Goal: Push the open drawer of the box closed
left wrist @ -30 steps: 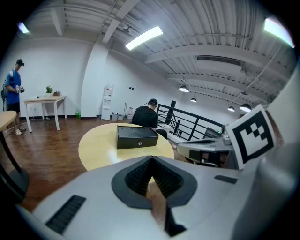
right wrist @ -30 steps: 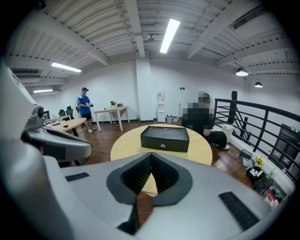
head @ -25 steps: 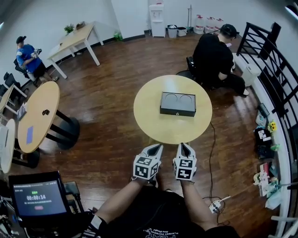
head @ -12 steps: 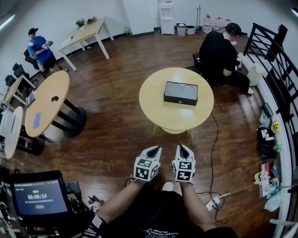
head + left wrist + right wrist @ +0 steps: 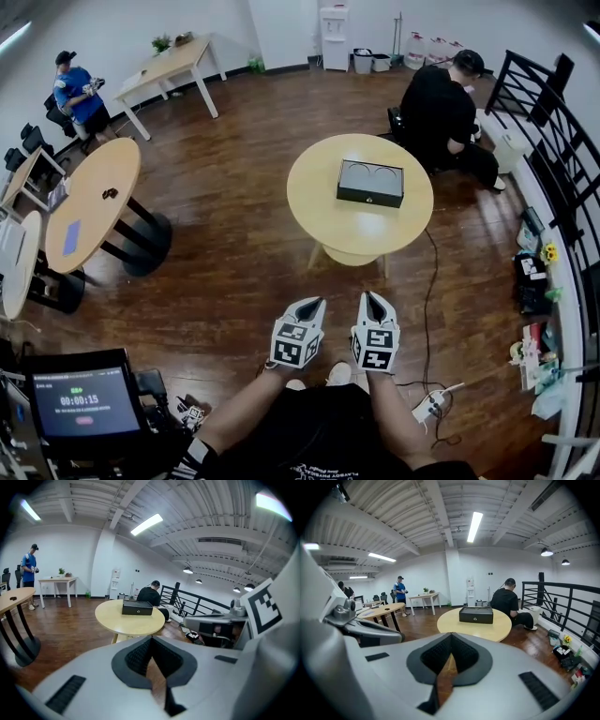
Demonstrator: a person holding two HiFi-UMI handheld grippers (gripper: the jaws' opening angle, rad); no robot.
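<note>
The black box [image 5: 370,184] lies on the round wooden table [image 5: 328,220], its front with a small knob turned toward me. That front looks flush with the box [image 5: 137,607] [image 5: 476,615]. My left gripper [image 5: 317,302] [image 5: 151,639] and right gripper [image 5: 372,298] [image 5: 451,637] hang side by side over the wooden floor, well short of the table. Both point at the box. Both are shut with nothing between their jaws.
A seated person in black [image 5: 436,112] is just behind the table. A black railing [image 5: 553,141] runs along the right. Another round table [image 5: 89,202] stands at left, a monitor [image 5: 80,403] at lower left. A power strip [image 5: 427,405] with cable lies on the floor.
Both grippers and the view have drawn back from the table. A second ago their tips were at the table's near edge; now bare floor lies between. The jaws stay shut.
</note>
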